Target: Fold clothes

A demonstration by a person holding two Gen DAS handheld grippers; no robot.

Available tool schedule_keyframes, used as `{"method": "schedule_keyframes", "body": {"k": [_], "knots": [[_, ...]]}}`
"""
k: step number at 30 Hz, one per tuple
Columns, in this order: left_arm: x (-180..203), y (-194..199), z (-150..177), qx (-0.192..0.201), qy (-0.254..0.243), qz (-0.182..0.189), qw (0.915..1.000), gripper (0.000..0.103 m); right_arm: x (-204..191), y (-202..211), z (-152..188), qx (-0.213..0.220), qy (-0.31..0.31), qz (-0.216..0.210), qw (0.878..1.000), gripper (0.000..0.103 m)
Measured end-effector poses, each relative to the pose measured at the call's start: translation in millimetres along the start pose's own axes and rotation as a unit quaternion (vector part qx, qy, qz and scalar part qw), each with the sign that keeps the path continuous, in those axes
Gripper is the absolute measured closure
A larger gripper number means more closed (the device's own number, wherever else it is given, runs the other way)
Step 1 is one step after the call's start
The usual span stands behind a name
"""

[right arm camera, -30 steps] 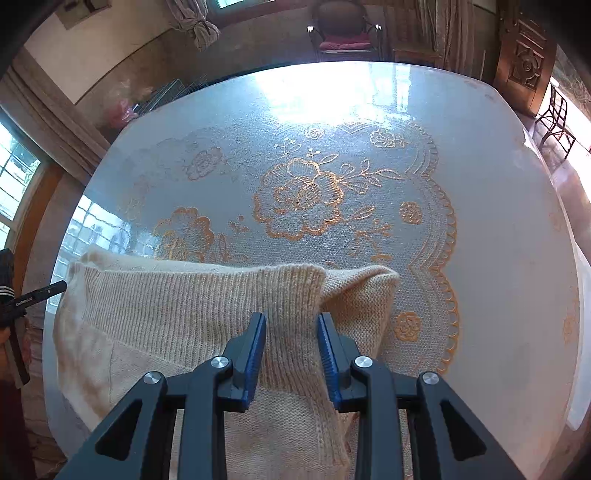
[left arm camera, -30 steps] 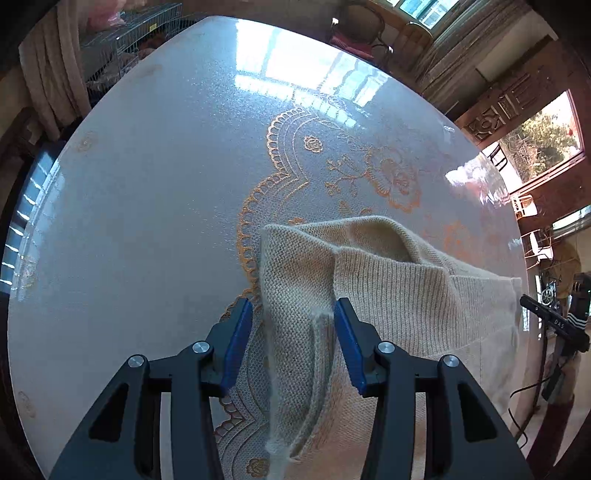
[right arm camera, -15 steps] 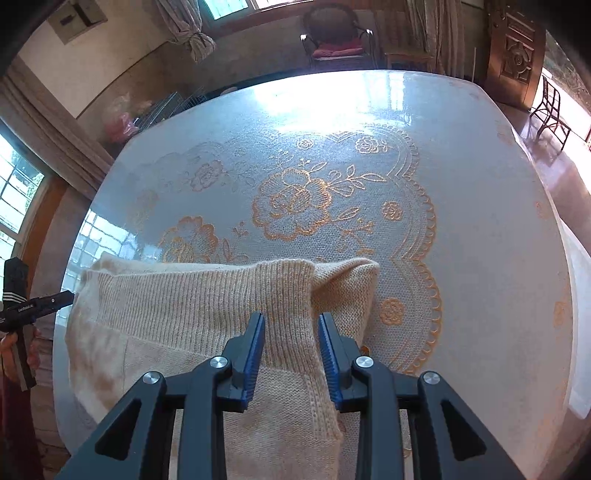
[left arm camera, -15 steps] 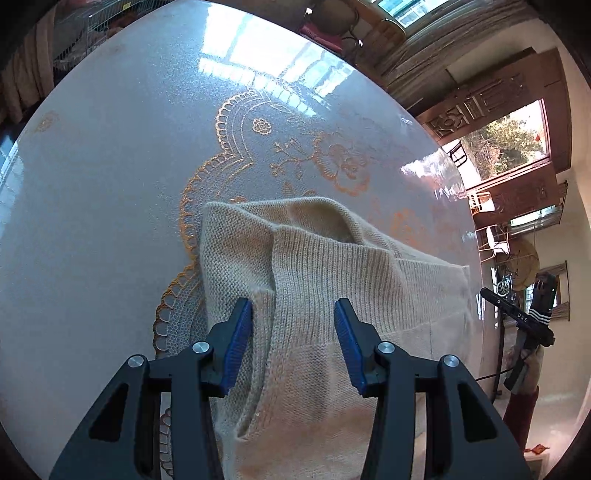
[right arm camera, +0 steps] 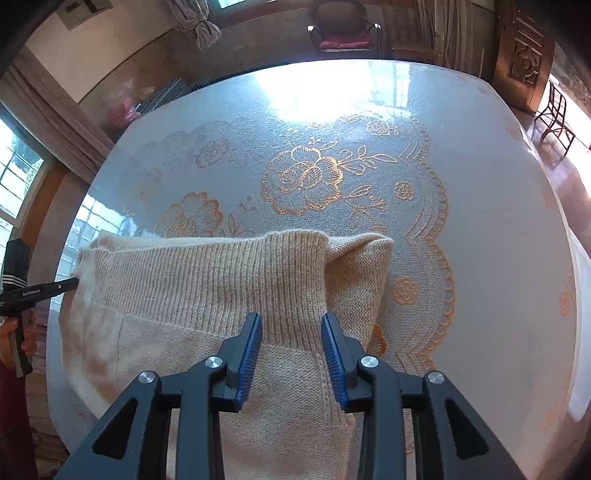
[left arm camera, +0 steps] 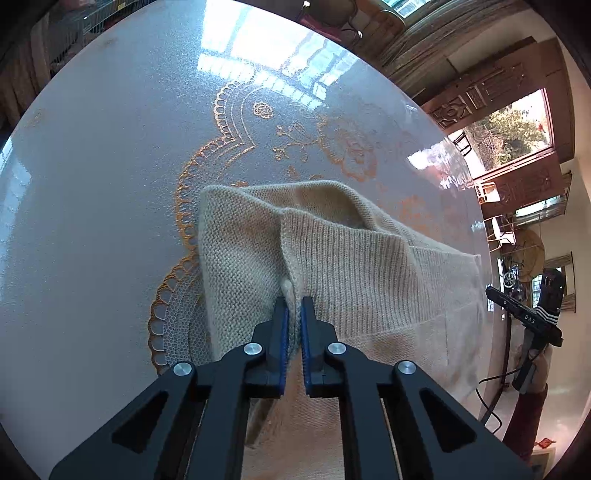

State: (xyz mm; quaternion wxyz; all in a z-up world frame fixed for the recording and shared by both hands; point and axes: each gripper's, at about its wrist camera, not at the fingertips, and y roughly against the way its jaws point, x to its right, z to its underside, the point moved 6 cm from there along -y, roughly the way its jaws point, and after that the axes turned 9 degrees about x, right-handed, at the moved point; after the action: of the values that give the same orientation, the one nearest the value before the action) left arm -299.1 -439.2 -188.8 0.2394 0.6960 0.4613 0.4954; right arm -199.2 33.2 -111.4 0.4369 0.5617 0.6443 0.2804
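A beige knitted sweater (left arm camera: 354, 266) lies partly folded on the round table, its ribbed band turned up toward the far side. My left gripper (left arm camera: 291, 306) is shut on a pinched ridge of the sweater's knit near its left part. In the right wrist view the same sweater (right arm camera: 207, 280) spreads to the left, and my right gripper (right arm camera: 291, 325) stands open over its ribbed band, blue pads on either side of the fabric without pinching it.
The table (left arm camera: 96, 177) has a glossy top with an orange lace pattern (right arm camera: 306, 181). A chair (right arm camera: 347, 33) stands beyond the far edge. A person's hand holds the other gripper's handle (right arm camera: 22, 295) at the left edge. A wire rack (left arm camera: 74, 29) stands at the back left.
My left gripper has closed from wide open onto a fold of the sweater. My right gripper stays open over the ribbed band, which now lies a little farther from it.
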Motion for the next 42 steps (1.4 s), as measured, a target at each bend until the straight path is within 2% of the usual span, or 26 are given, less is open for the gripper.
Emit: {"method": "schedule_keyframes", "body": {"k": [5, 10, 12, 14, 16, 18, 20, 24, 27, 30, 31, 33, 35, 36, 37, 40, 42], "knots": [[8, 13, -5, 0.06, -0.022, 0.001, 0.998, 0.1, -7, -6, 2, 0.001, 0.004, -0.002, 1.0, 0.069], [16, 27, -10, 0.119, -0.044, 0.002, 0.9919, 0.1, -12, -15, 4, 0.0, 0.037, 0.039, 0.999, 0.069], [21, 30, -22, 0.147, -0.047, 0.004, 0.988, 0.1, -13, -16, 2, 0.005, 0.041, 0.045, 0.998, 0.069], [19, 23, -30, 0.149, -0.043, -0.015, 0.9878, 0.1, -12, -19, 2, 0.004, 0.045, 0.053, 0.998, 0.069], [19, 12, -25, 0.136, -0.068, -0.042, 0.9875, 0.1, -11, -26, 4, -0.01, 0.049, 0.06, 0.997, 0.069], [13, -14, -16, 0.097, -0.072, -0.075, 0.9899, 0.1, -11, -27, 8, -0.022, 0.054, 0.062, 0.996, 0.069], [-2, -27, -11, 0.087, -0.043, -0.084, 0.9917, 0.099, -6, -26, 7, -0.027, 0.041, 0.062, 0.997, 0.069], [11, -14, -14, 0.126, -0.043, -0.049, 0.9899, 0.099, 9, -27, 1, -0.023, 0.035, 0.093, 0.995, 0.069], [23, -5, -20, 0.144, -0.074, -0.062, 0.9848, 0.099, 19, -19, -8, -0.001, 0.033, 0.124, 0.992, 0.069], [24, 0, -20, 0.161, -0.09, -0.058, 0.9812, 0.099, 23, -4, -18, 0.027, -0.049, 0.019, 0.998, 0.069], [24, -2, -20, 0.161, -0.093, -0.061, 0.9807, 0.099, 29, 0, -22, 0.035, -0.076, 0.004, 0.997, 0.068], [23, -9, -24, 0.167, -0.088, -0.073, 0.9794, 0.099, 41, 4, -30, 0.048, -0.101, -0.005, 0.994, 0.065], [24, -15, -27, 0.179, -0.081, -0.078, 0.9774, 0.099, 48, -3, -32, 0.035, -0.119, -0.025, 0.992, 0.065], [22, -13, -27, 0.186, -0.074, -0.069, 0.9773, 0.099, 49, -8, -33, 0.026, -0.126, -0.035, 0.991, 0.064], [20, -15, -26, 0.183, -0.069, -0.061, 0.9787, 0.099, 49, -15, -31, 0.015, -0.13, -0.043, 0.99, 0.064], [10, -22, -17, 0.158, -0.065, -0.083, 0.9818, 0.098, 44, -34, -27, -0.014, -0.134, -0.074, 0.988, 0.064], [9, -26, -11, 0.142, -0.07, -0.084, 0.9839, 0.098, 33, -45, -20, -0.027, -0.11, -0.082, 0.99, 0.065]]}}
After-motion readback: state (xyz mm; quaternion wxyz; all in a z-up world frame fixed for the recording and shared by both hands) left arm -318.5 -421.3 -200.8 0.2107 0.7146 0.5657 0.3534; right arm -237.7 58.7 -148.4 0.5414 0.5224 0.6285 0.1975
